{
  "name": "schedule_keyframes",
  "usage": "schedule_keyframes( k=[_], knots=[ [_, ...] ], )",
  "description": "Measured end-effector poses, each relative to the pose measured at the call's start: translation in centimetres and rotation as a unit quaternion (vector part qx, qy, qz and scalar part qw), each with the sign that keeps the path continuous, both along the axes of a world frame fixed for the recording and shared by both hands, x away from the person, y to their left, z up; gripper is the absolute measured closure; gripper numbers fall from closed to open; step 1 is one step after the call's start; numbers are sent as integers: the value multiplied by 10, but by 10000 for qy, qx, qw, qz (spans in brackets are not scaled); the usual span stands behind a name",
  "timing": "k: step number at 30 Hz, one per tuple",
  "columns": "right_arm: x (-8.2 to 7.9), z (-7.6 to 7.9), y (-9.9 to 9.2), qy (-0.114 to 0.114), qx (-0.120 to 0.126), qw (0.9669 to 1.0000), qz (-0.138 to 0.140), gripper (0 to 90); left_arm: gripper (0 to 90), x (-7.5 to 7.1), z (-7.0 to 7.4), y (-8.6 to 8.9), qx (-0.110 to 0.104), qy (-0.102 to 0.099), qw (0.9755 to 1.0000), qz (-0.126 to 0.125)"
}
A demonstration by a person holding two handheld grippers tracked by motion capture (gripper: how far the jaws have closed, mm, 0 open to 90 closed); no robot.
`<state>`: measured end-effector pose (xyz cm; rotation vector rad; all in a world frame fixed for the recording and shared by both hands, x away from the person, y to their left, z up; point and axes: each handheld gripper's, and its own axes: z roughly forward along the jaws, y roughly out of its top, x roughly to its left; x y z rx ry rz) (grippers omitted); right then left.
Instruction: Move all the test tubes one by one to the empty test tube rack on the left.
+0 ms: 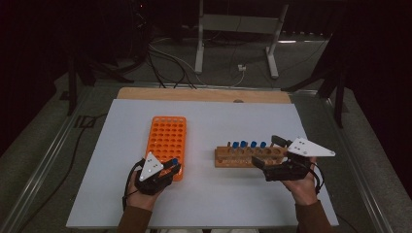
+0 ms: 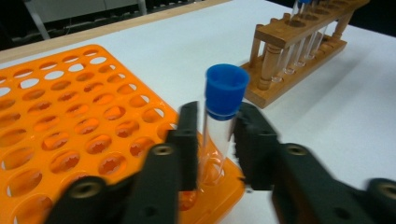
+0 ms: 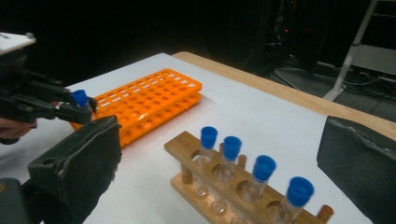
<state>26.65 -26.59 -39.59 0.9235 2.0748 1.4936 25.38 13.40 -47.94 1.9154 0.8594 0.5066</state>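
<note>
My left gripper [image 2: 217,140] is shut on a clear test tube [image 2: 218,140] with a blue cap [image 2: 226,88], held upright. The tube's lower end sits at a hole in the near right corner of the orange rack [image 2: 70,121]. In the high view this gripper [image 1: 170,167] is at the near end of the orange rack [image 1: 166,136]. My right gripper [image 1: 268,152] stands open, its jaws wide on either side of the right part of the wooden rack [image 1: 248,158]. That wooden rack [image 3: 219,196] holds several blue-capped tubes [image 3: 231,149].
The racks stand on a white sheet [image 1: 209,194] over a wooden table [image 1: 204,94]. Most holes of the orange rack have nothing in them. Cables [image 1: 170,63] and a metal stand [image 1: 238,24] lie on the floor beyond the table's far edge.
</note>
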Motion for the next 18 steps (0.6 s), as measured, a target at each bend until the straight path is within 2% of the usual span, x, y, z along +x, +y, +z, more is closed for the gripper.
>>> schedule_keyframes(
  k=[2, 6, 8, 11, 14, 17, 18],
  knots=[
    [1, 0, -4, -55, -90, 9998, -163, 0, 780, 1, -2, -1, 92, 76, 9999, 9],
    [2, 0, -7, -139, -253, 9990, -342, 0, 781, 2, -3, 2, 11, 142, 9999, 44],
    [4, -2, -10, -112, -223, 9988, -432, 0, 774, 1, -3, 3, -16, 158, 9999, 53],
    [10, -7, -17, -28, -195, 9981, -585, 3, 676, 0, -2, 6, -249, 157, 9996, 3],
    [18, -17, -25, 125, -179, 9969, -761, 31, 514, -3, 3, 12, -438, 63, 9990, 26],
    [21, -21, -28, 215, -161, 9962, -823, 47, 460, -6, 9, 18, -595, -7, 9982, 82],
    [25, -26, -29, 336, -140, 9956, -865, 57, 429, -6, 12, 22, -666, -18, 9977, 100]
  ],
)
